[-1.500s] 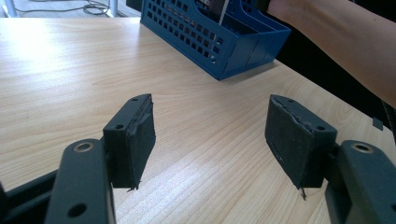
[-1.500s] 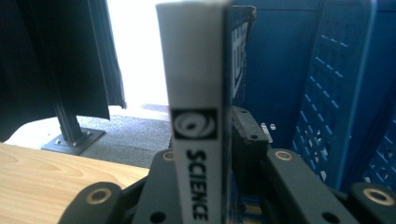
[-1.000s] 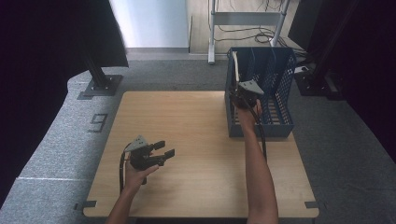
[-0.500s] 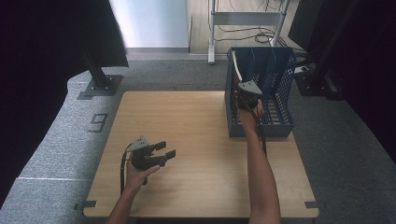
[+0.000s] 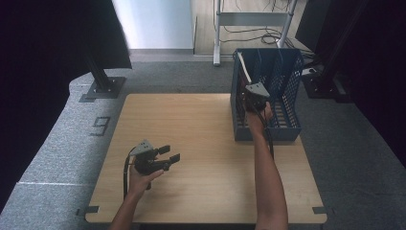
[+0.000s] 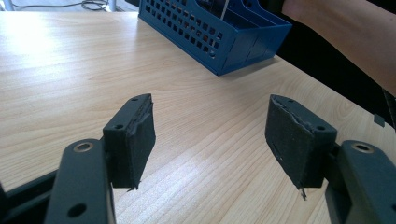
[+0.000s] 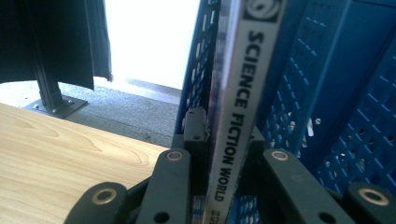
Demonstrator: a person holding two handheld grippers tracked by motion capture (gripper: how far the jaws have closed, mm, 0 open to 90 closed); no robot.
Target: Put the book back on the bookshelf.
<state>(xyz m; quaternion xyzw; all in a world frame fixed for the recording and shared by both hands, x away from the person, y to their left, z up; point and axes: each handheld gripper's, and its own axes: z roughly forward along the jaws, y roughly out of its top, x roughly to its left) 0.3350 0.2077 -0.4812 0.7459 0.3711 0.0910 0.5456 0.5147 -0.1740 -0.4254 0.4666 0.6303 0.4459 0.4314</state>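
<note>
A blue perforated file rack (image 5: pixel 287 103) stands at the table's far right. My right gripper (image 5: pixel 253 98) reaches into its left side, shut on a thin magazine (image 7: pixel 243 88) whose spine reads SCIENCE FICTION WORLD. The magazine (image 5: pixel 244 67) stands nearly upright against the rack's left wall (image 7: pixel 201 56). My left gripper (image 5: pixel 167 157) hovers low over the near left of the wooden table (image 5: pixel 191 129), jaws wide apart and holding nothing. In the left gripper view its pads (image 6: pixel 140 140) frame bare wood, with the rack (image 6: pixel 210 32) farther off.
A black stand base (image 5: pixel 103 86) sits on the grey floor beyond the table's far left. A metal shelf frame (image 5: pixel 253 19) with cables stands behind the rack. Dark curtains hang on both sides. A floor marking "9" (image 5: pixel 101 125) lies left of the table.
My right gripper has edged slightly farther into the rack with the magazine. The left gripper has stayed in place.
</note>
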